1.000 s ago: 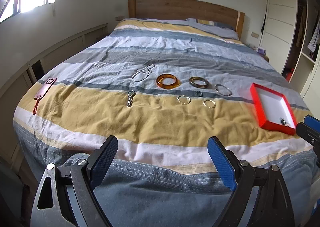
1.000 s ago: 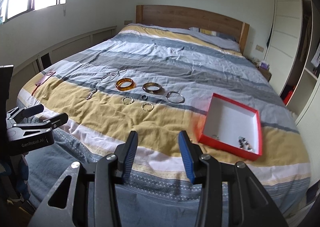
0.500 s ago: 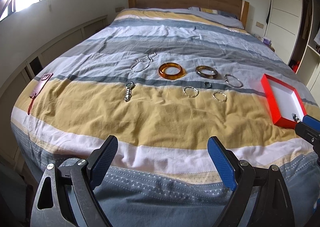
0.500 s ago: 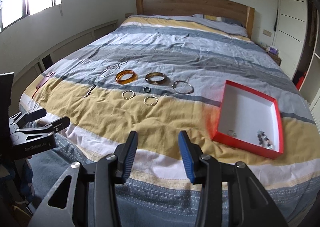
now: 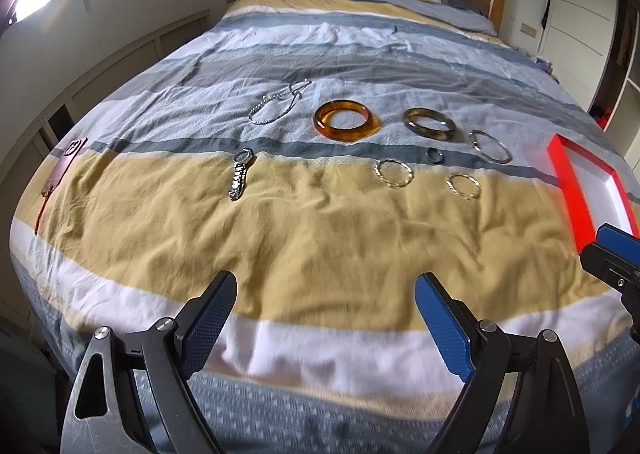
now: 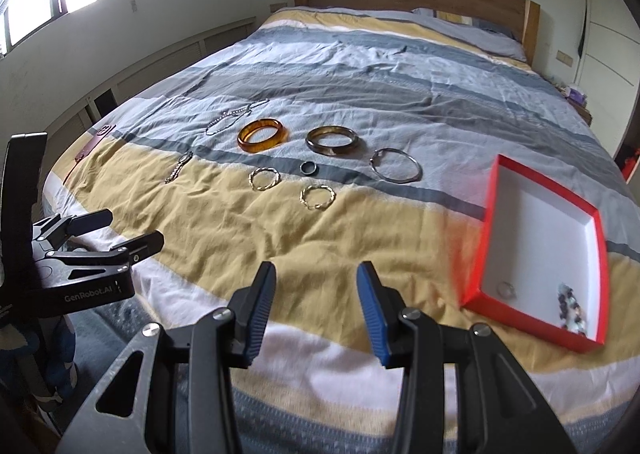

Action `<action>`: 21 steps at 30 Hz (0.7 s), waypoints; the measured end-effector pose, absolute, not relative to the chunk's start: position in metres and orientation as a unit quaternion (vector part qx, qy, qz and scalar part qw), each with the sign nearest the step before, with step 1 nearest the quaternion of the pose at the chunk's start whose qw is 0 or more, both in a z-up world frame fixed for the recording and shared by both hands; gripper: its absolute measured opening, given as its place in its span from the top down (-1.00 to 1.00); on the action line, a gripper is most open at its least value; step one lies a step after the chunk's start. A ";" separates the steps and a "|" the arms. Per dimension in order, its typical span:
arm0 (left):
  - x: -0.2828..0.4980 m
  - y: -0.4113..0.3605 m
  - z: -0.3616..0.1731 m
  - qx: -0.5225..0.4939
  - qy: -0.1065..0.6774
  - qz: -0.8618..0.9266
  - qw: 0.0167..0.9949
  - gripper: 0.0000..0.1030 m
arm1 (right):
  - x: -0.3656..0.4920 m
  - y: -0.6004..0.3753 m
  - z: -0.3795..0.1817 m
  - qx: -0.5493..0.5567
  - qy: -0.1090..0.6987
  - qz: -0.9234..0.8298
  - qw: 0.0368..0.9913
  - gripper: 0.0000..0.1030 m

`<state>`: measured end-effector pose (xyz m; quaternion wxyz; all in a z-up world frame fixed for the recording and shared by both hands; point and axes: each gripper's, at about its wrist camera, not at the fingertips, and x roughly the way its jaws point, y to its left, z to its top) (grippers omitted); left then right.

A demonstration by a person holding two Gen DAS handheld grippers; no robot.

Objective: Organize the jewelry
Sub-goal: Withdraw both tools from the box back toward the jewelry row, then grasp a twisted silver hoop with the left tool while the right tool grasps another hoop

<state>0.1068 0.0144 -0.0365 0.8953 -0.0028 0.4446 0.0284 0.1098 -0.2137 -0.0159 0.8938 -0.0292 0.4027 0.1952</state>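
Both tongs (image 5: 325,318) (image 6: 316,308) hang open and empty short of the bracelets (image 6: 318,197); next, pick one for the red box (image 6: 484,246).

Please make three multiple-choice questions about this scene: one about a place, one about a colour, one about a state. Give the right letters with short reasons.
1. Where does the watch lie?
A. in the red box
B. on the bedspread, at the left end of the jewelry
C. on the pillow

2. What colour is the inside of the box?
A. white
B. black
C. yellow

3. How do the two hand-held grippers stand?
A. both shut on a bangle
B. the left holds the watch
C. both open and empty

Answers:
1 B: the watch rests on the yellow stripe of the bedspread, left of the rings.
2 A: the walls are red, the floor is white.
3 C: nothing is between the pads of the left hand-held gripper or the right hand-held gripper.
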 end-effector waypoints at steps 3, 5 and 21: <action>0.122 0.018 -0.043 -0.009 0.453 0.027 0.891 -0.74 | 0.125 -0.213 -0.024 -0.025 0.409 0.203 0.890 0.22; 0.134 0.020 -0.048 -0.015 0.458 0.025 0.888 -0.72 | 0.133 -0.212 -0.027 -0.021 0.411 0.208 0.888 0.22; 0.239 -0.007 -0.078 -0.005 0.476 -0.058 0.877 -0.53 | 0.214 -0.192 -0.060 -0.014 0.429 0.264 0.864 0.22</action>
